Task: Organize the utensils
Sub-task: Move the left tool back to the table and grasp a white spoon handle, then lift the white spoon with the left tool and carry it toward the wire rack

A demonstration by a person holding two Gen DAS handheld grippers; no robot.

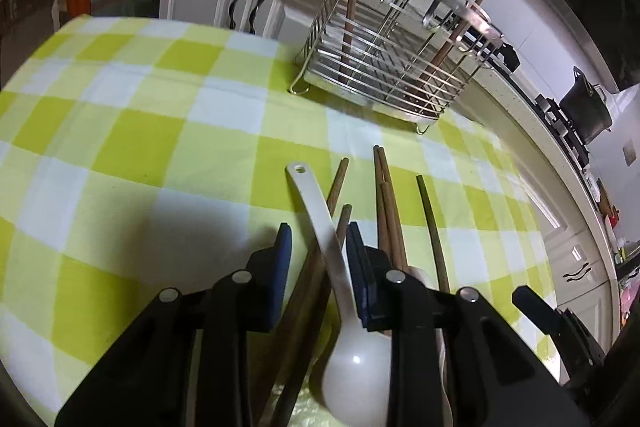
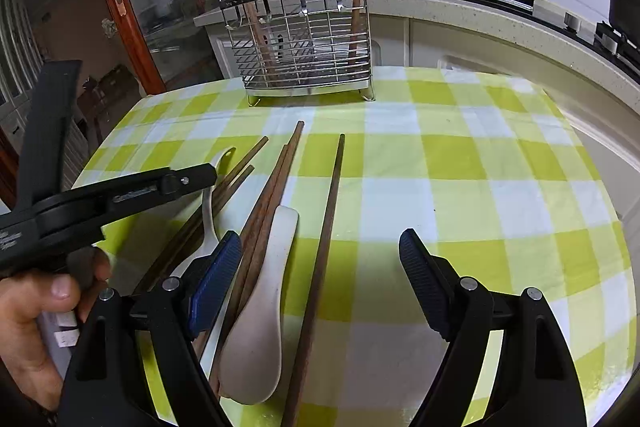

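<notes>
Between the blue pads: the long white ceramic spoon (image 1: 320, 227) lies on the tabletop, its handle running up between the left tongs (image 1: 318, 239).
Left tongs: partly spread, with two brown wooden chopsticks (image 1: 334, 195) also in the gap. The right pad looks close against the spoon handle, but I cannot tell if it is pinched yet.
Beside the spoon: more brown wooden chopsticks (image 2: 276, 187) lie in a bunch, a flat white rice paddle (image 2: 260, 307) lies against them, and one dark wooden chopstick (image 2: 326, 239) lies alone next to it.
Right tongs (image 2: 320, 251): spread wide and holding nothing, low over the paddle and the single stick.
Where things should go: the shiny wire metal basket (image 2: 304, 67) at the far end of the green and white checked cloth (image 2: 480, 167), with two sticks standing in it already.
What could go wrong: the left tongs may grab the spoon and the chopsticks together, because they lie crossed. The smooth spoon could also slip out and drop.
Hand (image 2: 32, 315): holds the left tool.
</notes>
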